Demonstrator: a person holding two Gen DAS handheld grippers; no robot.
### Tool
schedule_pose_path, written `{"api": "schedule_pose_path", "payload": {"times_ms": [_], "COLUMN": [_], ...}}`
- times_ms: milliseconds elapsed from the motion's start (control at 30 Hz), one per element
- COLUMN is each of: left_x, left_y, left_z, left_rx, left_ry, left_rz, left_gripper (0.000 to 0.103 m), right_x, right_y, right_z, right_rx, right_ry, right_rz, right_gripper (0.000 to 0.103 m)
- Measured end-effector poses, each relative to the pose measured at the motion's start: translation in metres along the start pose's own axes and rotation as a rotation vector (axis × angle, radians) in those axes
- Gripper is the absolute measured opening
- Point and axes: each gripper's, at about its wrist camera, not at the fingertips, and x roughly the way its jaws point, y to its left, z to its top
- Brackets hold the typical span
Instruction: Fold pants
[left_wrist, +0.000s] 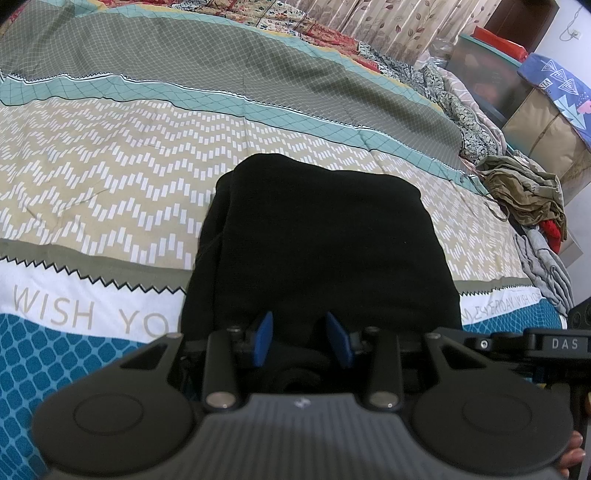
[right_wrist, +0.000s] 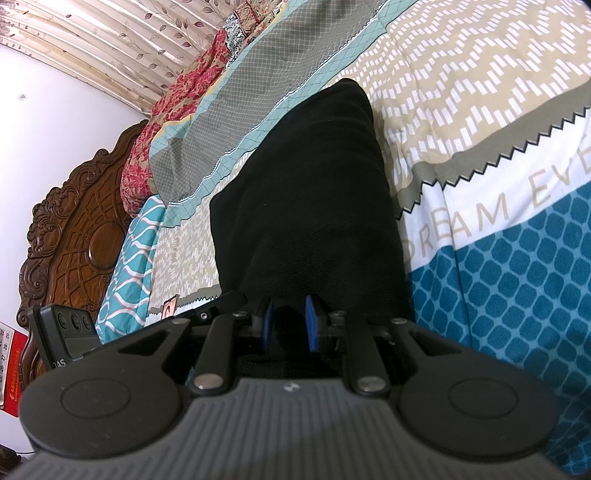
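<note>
Here the black, soft-knit pants (left_wrist: 317, 240) lie folded into a thick rectangular bundle on the patterned bedspread (left_wrist: 110, 177) with teal, beige and grey bands, their near edge reaching into both grippers. The left gripper (left_wrist: 301, 338) has its blue pads clamped on that near edge; the right gripper (right_wrist: 290, 326) pinches black fabric likewise. A heap of olive, red and grey clothes (left_wrist: 528, 199) sits at the bed's far side. A carved wooden headboard (right_wrist: 74, 229) stands beyond, beside leaf-printed curtains (right_wrist: 122, 48).
</note>
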Motion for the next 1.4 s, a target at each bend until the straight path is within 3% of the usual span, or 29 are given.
{"api": "schedule_pose_path", "payload": {"times_ms": [567,633,700,733,833,933,1033,1133,1233,1267,1400], "left_x": [-0.006,-0.018,-0.033,-0.039,-0.036,-0.016,0.009,0.031,0.038,0.038,0.018], "left_y": [0.001,0.004,0.008,0.013,0.038,0.06,0.068,0.062,0.046,0.044,0.027], "left_z": [0.003,0.007,0.011,0.015,0.024,0.028,0.027,0.02,0.02,0.02,0.039], "left_rx": [-0.002,-0.009,-0.008,-0.014,-0.091,-0.201,-0.282,-0.317,-0.253,-0.263,-0.251], "left_ry": [-0.01,-0.042,-0.101,-0.126,-0.094,0.001,0.077,0.117,0.108,0.11,0.064], "left_rz": [-0.018,-0.035,-0.01,0.022,0.027,-0.083,-0.178,-0.236,-0.191,-0.176,-0.17], "left_gripper": [0.036,0.046,0.066,0.08,0.085,0.097,0.099,0.097,0.059,0.048,0.034], "right_x": [-0.001,-0.007,-0.02,-0.027,-0.039,-0.041,-0.032,-0.014,0.016,0.025,0.016], "right_y": [0.003,0.012,0.02,0.022,0.013,-0.009,-0.023,-0.028,-0.027,-0.026,0.006], "right_z": [0.001,0.002,0.005,0.007,0.017,0.024,0.026,0.032,0.039,0.038,0.041], "right_rx": [-0.025,-0.072,-0.126,-0.142,-0.131,-0.059,-0.008,-0.001,-0.022,-0.009,-0.123], "right_ry": [0.0,-0.017,-0.075,-0.113,-0.177,-0.198,-0.171,-0.12,-0.035,-0.009,-0.036], "right_rz": [-0.005,0.0,0.005,-0.006,-0.049,-0.081,-0.074,-0.056,-0.068,-0.053,-0.074], "right_gripper": [0.022,0.03,0.055,0.059,0.064,0.071,0.074,0.074,0.074,0.067,0.048]}}
